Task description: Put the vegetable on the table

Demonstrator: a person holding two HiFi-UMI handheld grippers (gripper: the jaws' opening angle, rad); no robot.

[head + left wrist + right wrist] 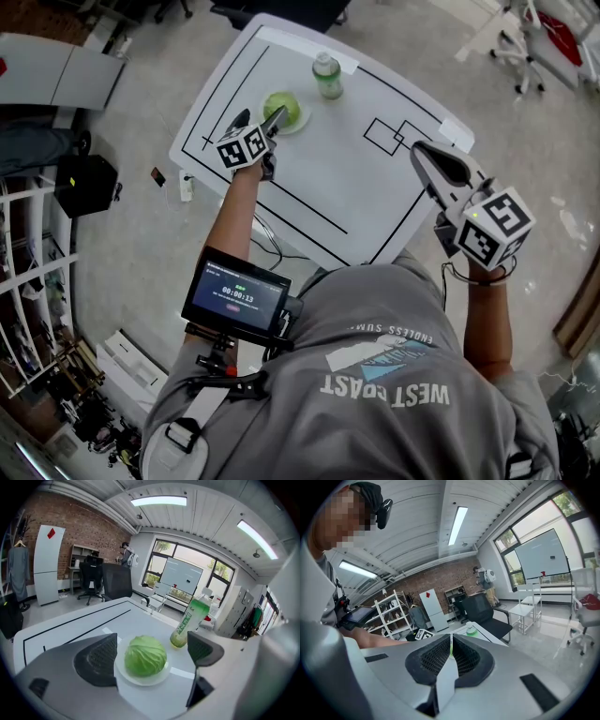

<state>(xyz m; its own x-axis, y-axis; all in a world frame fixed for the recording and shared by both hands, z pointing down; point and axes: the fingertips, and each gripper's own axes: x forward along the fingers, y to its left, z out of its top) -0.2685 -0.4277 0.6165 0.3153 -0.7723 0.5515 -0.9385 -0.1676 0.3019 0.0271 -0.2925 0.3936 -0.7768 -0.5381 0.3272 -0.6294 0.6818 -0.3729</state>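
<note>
The left gripper (151, 651) was spread wide, its two black ribbed jaws standing on either side of a round pale-green cabbage (145, 656) without closing on it; whether the pads touched the leaves could not be told. The cabbage sat on a small round white plate (140, 680), and the left jaw overlapped the plate's rim at 9 o'clock in the left gripper view. A clear plastic bottle of green drink with a white cap (190, 618) stood upright just beyond the plate, at 1 o'clock from the cabbage.

The right gripper (451, 651) was clenched, its jaws pressed together with only a sliver of gap and nothing caught between them. In the head view it was held in the air off the table's near corner, at 4 o'clock from the plate and well apart from it.

The white rectangular table (319, 187) was marked with black lines, including a small box outline at 3 o'clock from the bottle. Seen from the head camera, the left gripper (262, 114) reached to the cabbage (281, 108) near the table's far side, with the right gripper (427, 155) pointing at 11 o'clock. A small black screen (234, 295) was mounted at the chest of the person in a grey printed T-shirt.

Around them were a grey floor, a red brick wall (84, 531), a tall white cabinet with a red diamond (47, 564), black office chairs (93, 578), large dark-framed windows (183, 576) and long ceiling lights (159, 501).
</note>
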